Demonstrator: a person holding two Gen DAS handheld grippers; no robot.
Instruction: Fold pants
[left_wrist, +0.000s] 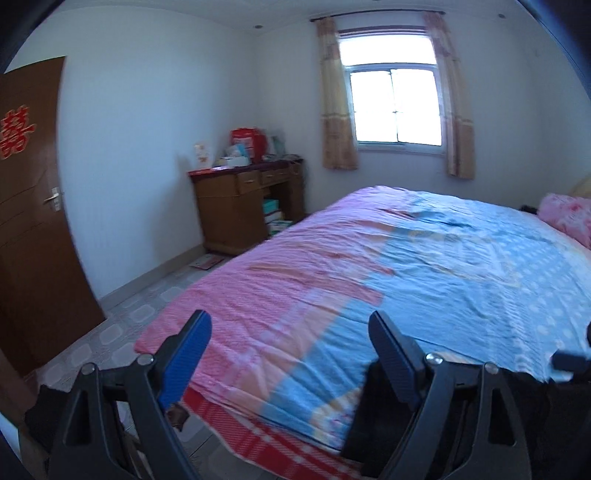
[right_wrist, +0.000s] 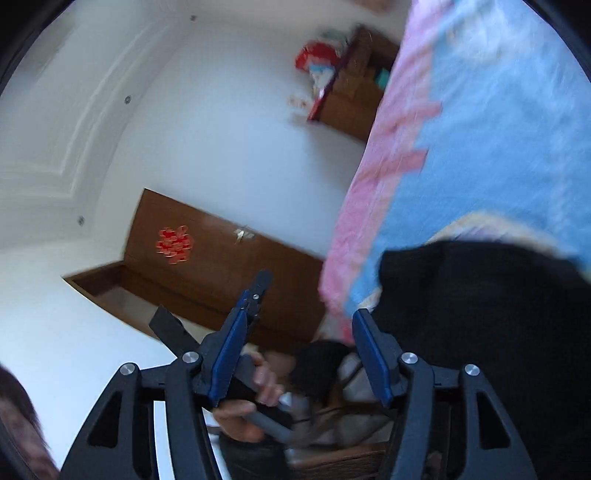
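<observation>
We see a bedroom with white walls and one bed (left_wrist: 369, 277) under a pink and blue patterned cover; one brown door (left_wrist: 33, 221) bearing a red paper emblem, one wooden desk (left_wrist: 243, 206) piled with boxes, and one curtained window (left_wrist: 395, 107) stand around it. We count two grippers: the left gripper (left_wrist: 291, 354) hangs over the near corner of the bed with its jaws spread wide and only the cover behind the gap; the right gripper (right_wrist: 295, 354) has its jaws parted too, nothing pressed between the pads. The pants (right_wrist: 480, 332), one dark heap, lie on the bed cover just beside the right gripper's right finger; whether they touch it we cannot tell. The right wrist view, tilted and blurred, alone shows the pants fully, plus a hand (right_wrist: 243, 398) gripping a handle; the left view alone shows the window and a pink pillow (left_wrist: 565, 218).
</observation>
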